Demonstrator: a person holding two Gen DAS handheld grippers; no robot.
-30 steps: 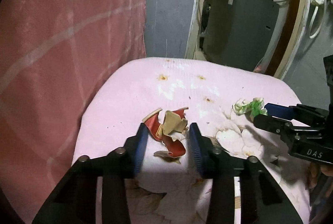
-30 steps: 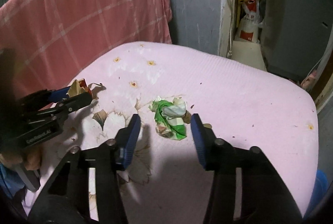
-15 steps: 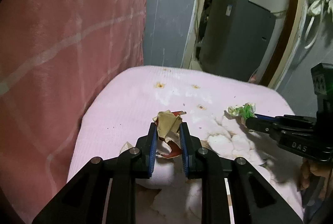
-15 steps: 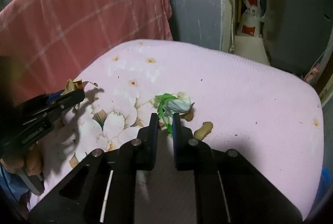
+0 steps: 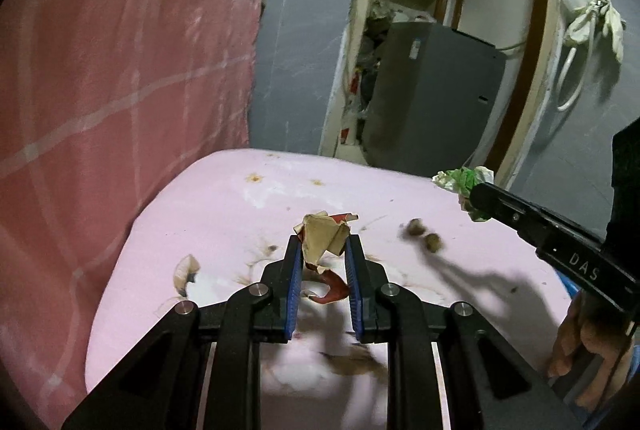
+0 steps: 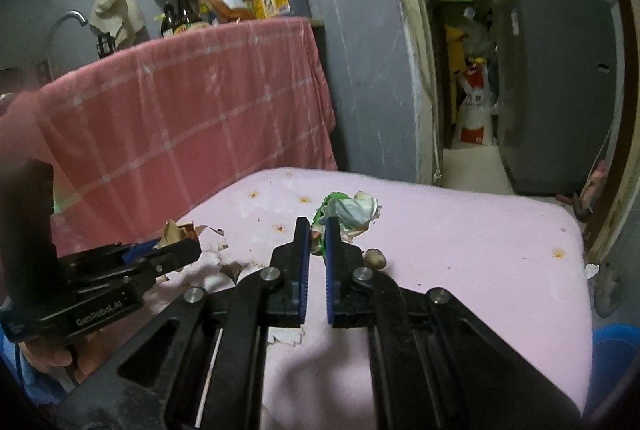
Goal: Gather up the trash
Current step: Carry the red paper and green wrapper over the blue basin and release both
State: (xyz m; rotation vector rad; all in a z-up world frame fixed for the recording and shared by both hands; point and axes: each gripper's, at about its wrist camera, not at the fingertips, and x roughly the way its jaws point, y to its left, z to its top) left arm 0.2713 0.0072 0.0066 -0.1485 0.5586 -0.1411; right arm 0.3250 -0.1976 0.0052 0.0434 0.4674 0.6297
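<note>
Since 1 second ago both grippers have gone from open to clamped and risen: the left gripper (image 5: 321, 244) pinches the red wrapper (image 5: 323, 235) at its tips, the right gripper (image 6: 317, 226) the green wad (image 6: 348, 210), leaving 2 nutshells (image 5: 424, 235) just right of the left tips.

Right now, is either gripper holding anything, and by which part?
Left gripper pinches the red-and-tan wrapper at its crumpled middle; right gripper pinches the green-and-white wrapper by its lower left edge.
</note>
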